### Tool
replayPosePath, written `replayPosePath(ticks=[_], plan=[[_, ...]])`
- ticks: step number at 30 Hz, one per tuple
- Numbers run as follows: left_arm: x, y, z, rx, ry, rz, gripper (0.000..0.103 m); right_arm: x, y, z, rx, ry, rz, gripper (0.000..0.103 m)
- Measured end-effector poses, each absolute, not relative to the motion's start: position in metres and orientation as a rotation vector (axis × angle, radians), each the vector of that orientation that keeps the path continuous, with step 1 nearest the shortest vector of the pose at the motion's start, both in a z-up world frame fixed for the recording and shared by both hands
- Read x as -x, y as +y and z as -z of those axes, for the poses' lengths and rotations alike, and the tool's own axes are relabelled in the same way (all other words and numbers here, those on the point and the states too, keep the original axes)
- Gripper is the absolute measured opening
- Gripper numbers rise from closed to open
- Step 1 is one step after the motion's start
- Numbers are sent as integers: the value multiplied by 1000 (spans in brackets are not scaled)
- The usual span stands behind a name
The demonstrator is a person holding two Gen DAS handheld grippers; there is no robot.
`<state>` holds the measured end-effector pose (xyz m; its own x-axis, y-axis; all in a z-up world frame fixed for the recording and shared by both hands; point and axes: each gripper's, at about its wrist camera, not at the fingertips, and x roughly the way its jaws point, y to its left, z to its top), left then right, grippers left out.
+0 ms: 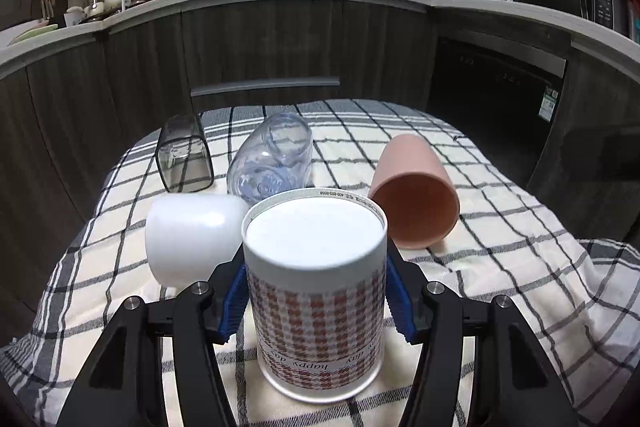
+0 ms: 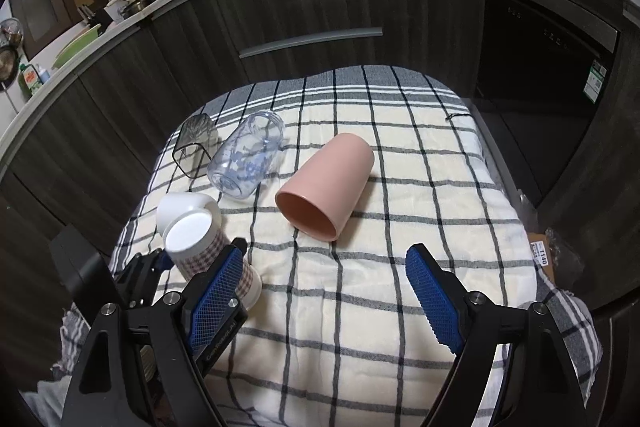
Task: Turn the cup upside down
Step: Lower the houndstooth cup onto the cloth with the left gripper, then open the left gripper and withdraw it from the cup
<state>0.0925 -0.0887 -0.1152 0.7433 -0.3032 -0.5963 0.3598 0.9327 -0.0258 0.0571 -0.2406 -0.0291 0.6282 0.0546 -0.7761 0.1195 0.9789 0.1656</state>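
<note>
Kitchen setting, low table under a checked cloth (image 2: 360, 307), dark cabinets and a cluttered counter across the upper frame. Houndstooth cup (image 1: 316, 291) sits low centre in the left view, base up, "happy day" lettering reading inverted, rim down at or just above the cloth; I can't tell whether it is fully seated. My left gripper (image 1: 316, 295) has its blue pads pressed on both sides of the cup wall, clamped on it. Right gripper (image 2: 332, 299) hangs over bare cloth at lower centre of its view, jaws spread wide, holding nothing. I judge the flip itself as done for this cup; next call is to settle the rim flat, release, and back off without tipping it. White cup (image 1: 192, 239) lies just left of it, very close, so retreat needs care. Pink cup (image 2: 326, 187) lies on its side mid-frame, clear cup (image 2: 246, 159) and smoky square cup (image 2: 194, 147) further up left, also tipped.
</note>
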Motion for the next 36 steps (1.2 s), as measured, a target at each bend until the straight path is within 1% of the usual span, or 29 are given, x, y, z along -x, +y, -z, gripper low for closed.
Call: replayPosePath(ticks=[3,7,15,16,17,18,19,25,28,30,32,36], plan=[[-90,-88,114,-85,651,373,58,-55,-241,27,-200,879,41,84],[-84,-86,108,-78,641,374,69,-51,-239,23,-186,860,41,84],[-81,-82,101,-68,669,370,71,-47,-234,17,-163,833,46,84],[-79,-81,98,-70,667,367,73,-47,-233,17,-162,829,47,84],[-78,-81,96,-72,663,363,79,-46,-233,15,-160,825,48,84],[-76,-80,93,-77,657,355,81,-45,-232,13,-155,817,50,84],[-73,-79,89,-79,646,347,83,-44,-232,12,-151,811,51,84],[-58,-68,60,-61,618,327,85,-37,-228,-4,-126,753,55,84],[-50,-62,43,-61,590,303,90,-34,-228,-12,-132,732,53,84],[-47,-56,31,-56,582,276,91,-33,-227,-17,-136,718,56,84],[-47,-51,23,-43,589,244,94,-32,-226,-22,-138,702,59,84],[-49,-37,10,23,633,219,94,-31,-224,-29,-145,684,64,84]])
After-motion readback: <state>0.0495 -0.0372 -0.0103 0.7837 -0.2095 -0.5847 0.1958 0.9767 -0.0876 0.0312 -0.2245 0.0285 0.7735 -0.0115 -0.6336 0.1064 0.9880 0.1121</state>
